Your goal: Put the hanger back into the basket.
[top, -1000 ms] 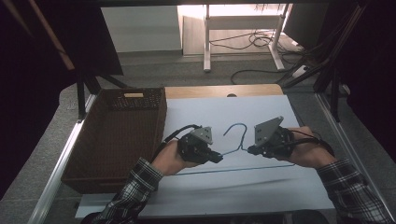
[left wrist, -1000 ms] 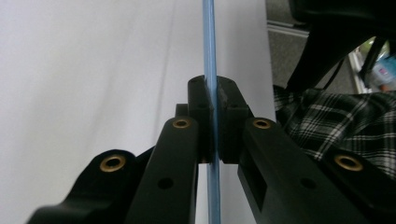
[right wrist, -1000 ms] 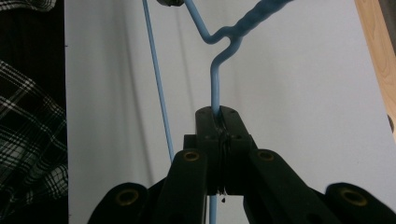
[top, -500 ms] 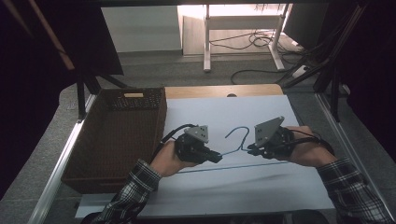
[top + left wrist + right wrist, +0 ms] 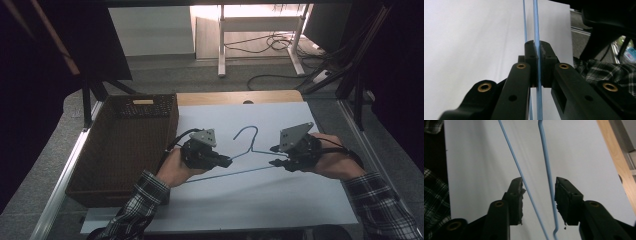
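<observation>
high view: white sheet [image 5: 280,200] over wooden table [image 5: 235,97], basket [image 5: 120,145] left.

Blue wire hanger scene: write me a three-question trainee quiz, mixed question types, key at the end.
1. True or false: the left gripper is clamped on the hanger.
2. Which side of the hanger is the wicker basket on in the high view: A left, B right?
3. How do the right gripper jaws stand around the wire?

Key:
1. True.
2. A.
3. Apart; they have just been opening, with two wire strands between them, unpressed.
</observation>
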